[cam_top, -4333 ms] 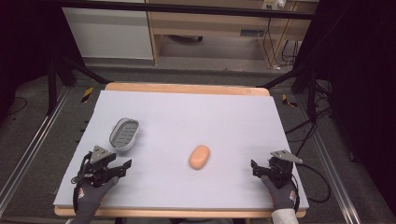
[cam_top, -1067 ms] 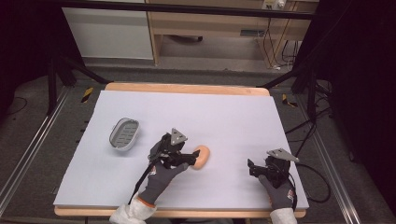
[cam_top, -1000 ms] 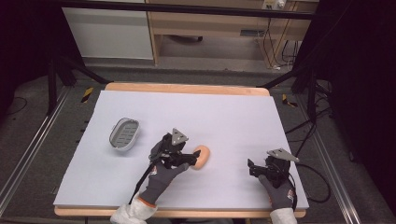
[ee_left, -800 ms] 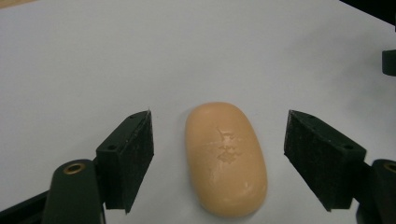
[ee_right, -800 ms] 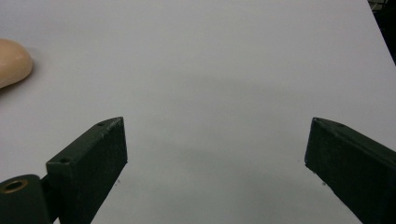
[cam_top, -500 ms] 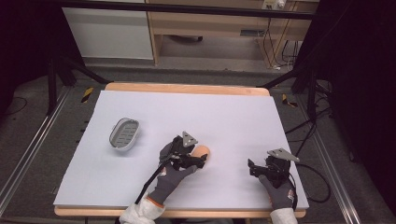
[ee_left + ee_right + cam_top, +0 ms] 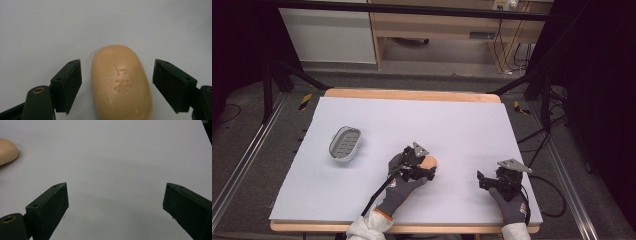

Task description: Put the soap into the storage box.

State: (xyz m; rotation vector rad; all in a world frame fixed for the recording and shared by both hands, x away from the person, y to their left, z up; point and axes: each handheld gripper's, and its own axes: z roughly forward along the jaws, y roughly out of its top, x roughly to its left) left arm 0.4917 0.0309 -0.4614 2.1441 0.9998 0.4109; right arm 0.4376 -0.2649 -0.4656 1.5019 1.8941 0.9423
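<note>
A tan oval bar of soap (image 7: 121, 82) lies flat on the white table (image 7: 472, 125). My left gripper (image 7: 117, 86) is open and straddles it, one black jaw on each side with a small gap to the soap. From above, the left gripper (image 7: 424, 167) covers most of the soap (image 7: 431, 161), leaving its far end showing. My right gripper (image 7: 484, 180) rests open near the table's front right, with bare table between its jaws (image 7: 115, 207). The soap's end (image 7: 7, 151) appears at the left edge of the right gripper view.
A grey oval soap dish (image 7: 345, 143) with a slotted bottom sits on the left part of the table, apart from both grippers. The wooden table edge (image 7: 412, 94) runs along the back. Dark stands and cables surround the table.
My left gripper has travelled from the front left corner to the soap in the middle and now straddles it. The right gripper has stayed in place.
</note>
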